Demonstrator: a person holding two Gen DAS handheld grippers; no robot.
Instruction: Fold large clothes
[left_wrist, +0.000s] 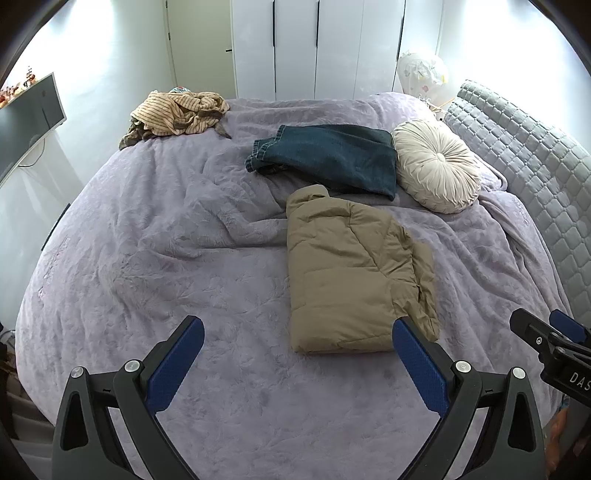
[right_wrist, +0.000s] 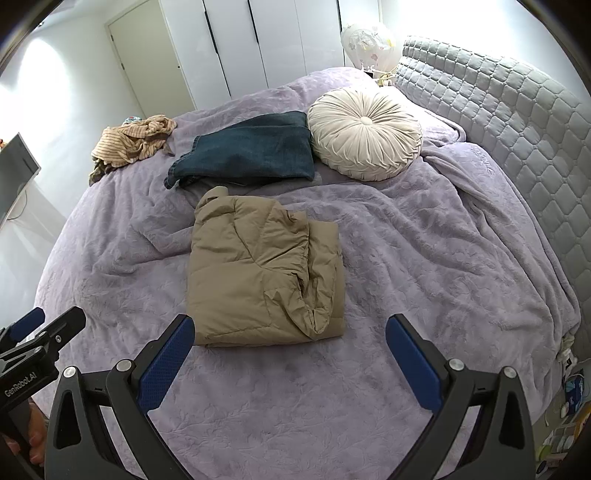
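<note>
Bedding fills most of what I see: a lavender blanket (left_wrist: 155, 266) spread and wrinkled over the bed, with the quilted grey headboard (left_wrist: 524, 162) along the right. On it lies the khaki puffer jacket (left_wrist: 351, 273), folded into a thick rectangle with its collar pointing toward the far wardrobe and a sleeve tucked along its right side. From the right wrist view I read the same jacket (right_wrist: 258, 273) flat on the blanket, sleeve folds bunched at its near right corner.

My left gripper (left_wrist: 299, 332) hangs above the near part of the blanket with its blue-padded fingers (left_wrist: 177, 365) spread wide and nothing between them; its right finger overlaps the jacket's near corner in the picture, but I cannot tell whether it touches. My right gripper (right_wrist: 290, 332) is likewise spread wide and empty, just short of the jacket's near edge. Each one shows at the edge of the other's view.

Beyond the jacket sit folded dark jeans (left_wrist: 328, 158), their right end against a round pleated cushion (left_wrist: 437, 166) near the headboard. A crumpled striped garment (left_wrist: 177, 114) lies well apart at the far left corner of the bed. White wardrobe doors (left_wrist: 314, 48) stand behind, and a monitor (left_wrist: 26, 114) sits on the left.
</note>
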